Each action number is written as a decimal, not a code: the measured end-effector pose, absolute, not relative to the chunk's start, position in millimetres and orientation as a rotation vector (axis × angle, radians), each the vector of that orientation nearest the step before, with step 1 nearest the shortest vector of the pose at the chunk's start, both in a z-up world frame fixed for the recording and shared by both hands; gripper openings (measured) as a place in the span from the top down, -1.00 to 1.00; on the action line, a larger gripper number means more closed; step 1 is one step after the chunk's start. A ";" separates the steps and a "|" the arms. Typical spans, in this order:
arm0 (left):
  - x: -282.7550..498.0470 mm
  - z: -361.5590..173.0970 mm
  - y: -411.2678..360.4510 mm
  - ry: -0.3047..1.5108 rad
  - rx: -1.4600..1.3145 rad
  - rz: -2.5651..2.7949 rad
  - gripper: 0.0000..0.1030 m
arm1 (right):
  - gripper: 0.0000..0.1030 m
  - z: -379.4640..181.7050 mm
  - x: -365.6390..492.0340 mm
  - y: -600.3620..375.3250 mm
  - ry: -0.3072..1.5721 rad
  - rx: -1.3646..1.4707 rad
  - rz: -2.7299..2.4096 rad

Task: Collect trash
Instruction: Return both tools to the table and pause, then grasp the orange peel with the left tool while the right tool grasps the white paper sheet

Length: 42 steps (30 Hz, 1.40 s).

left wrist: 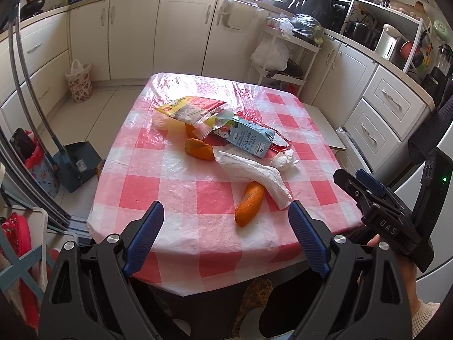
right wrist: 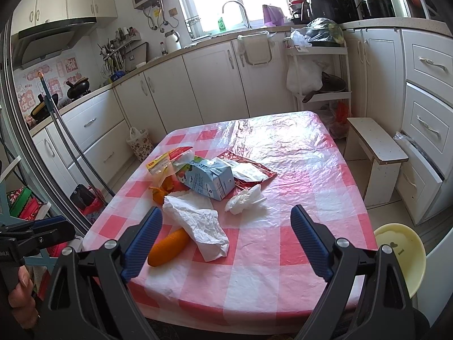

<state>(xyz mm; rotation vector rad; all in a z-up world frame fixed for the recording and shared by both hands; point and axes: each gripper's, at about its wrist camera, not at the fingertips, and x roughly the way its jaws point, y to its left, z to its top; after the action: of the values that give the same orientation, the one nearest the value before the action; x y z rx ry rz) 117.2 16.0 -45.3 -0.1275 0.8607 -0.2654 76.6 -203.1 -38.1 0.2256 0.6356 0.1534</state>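
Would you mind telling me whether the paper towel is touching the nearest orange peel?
Touching: in the left wrist view the paper towel lies draped over the top end of the orange peel, with no gap.

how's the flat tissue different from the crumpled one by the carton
The flat tissue is spread out long and looks larger; the crumpled tissue is balled into a small wad. The flat tissue overlaps an orange peel; the crumpled tissue lies clear of the peels, right of the carton. Both are white paper.

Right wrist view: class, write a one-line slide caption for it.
Open right gripper hovers over a checked table strewn with orange peel, crumpled tissue and a milk carton.
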 end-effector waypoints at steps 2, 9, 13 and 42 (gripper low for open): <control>117.5 -45.4 15.9 0.861 -0.127 -0.266 -0.67 | -0.71 -38.1 76.5 -202.8 0.636 0.225 0.154; 117.5 -45.5 16.4 0.861 -0.128 -0.265 -0.67 | -0.72 -38.4 76.1 -202.5 0.637 0.224 0.153; 117.4 -45.5 17.1 0.862 -0.128 -0.264 -0.67 | -0.72 -38.3 76.0 -202.1 0.637 0.224 0.153; 125.8 -76.5 43.7 0.890 -0.165 -0.257 -0.67 | -0.72 -41.6 73.7 -213.2 0.635 0.259 0.156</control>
<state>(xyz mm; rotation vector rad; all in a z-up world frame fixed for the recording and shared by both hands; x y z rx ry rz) 125.8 43.7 -76.5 -0.1651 0.8903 -0.2565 73.7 -213.2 -41.6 0.2592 0.6348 0.1564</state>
